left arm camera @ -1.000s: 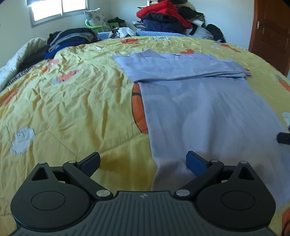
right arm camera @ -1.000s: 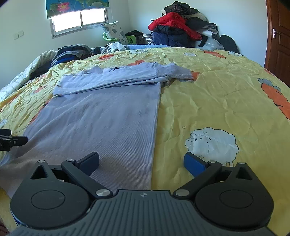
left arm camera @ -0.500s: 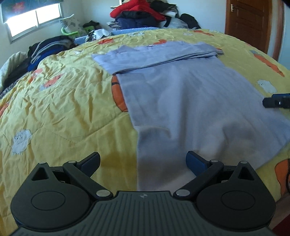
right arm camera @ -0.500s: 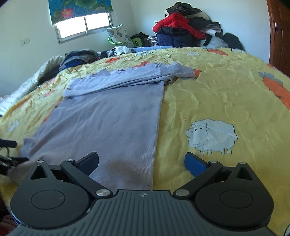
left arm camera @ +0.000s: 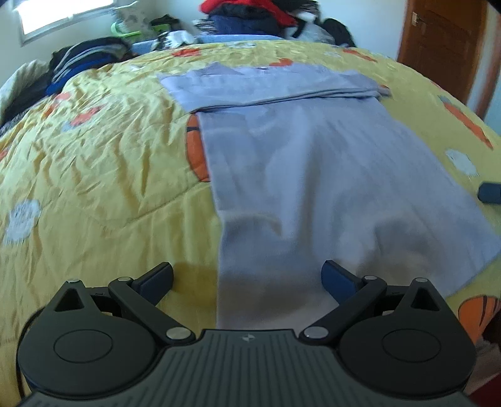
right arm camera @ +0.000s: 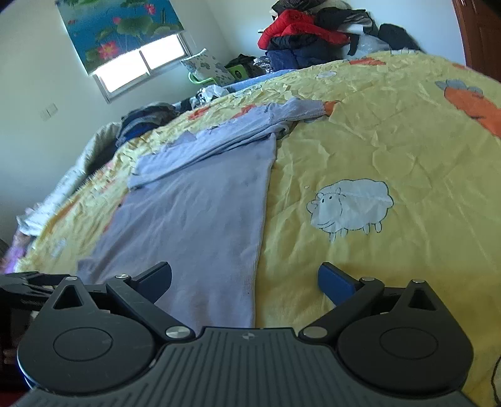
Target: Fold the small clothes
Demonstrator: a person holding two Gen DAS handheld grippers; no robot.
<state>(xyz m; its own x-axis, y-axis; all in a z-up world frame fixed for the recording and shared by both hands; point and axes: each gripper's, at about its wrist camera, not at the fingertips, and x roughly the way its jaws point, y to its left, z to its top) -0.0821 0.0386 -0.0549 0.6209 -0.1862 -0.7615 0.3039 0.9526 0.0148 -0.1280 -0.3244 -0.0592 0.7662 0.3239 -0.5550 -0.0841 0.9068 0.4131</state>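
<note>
A yellow quilt [right arm camera: 391, 150] printed with a white sheep [right arm camera: 352, 205] spreads ahead of the jaws, with a red and dark pile of clothes [right arm camera: 313, 34] far beyond, a lotus-print blind [right arm camera: 122, 28] up left, and a wooden door [left arm camera: 438, 47] far right.

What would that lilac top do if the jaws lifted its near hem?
The top would probably droop: it lies flat with soft ripples near the hem. It looks thin, so likely light. Its folded sleeves might slide loose.

Place: home bedroom
Evidence: bed with yellow cartoon-print quilt [right arm camera: 391, 131]; piled clothes [right arm camera: 307, 34]; window [right arm camera: 141, 67]; wooden door [left arm camera: 438, 47]
</note>
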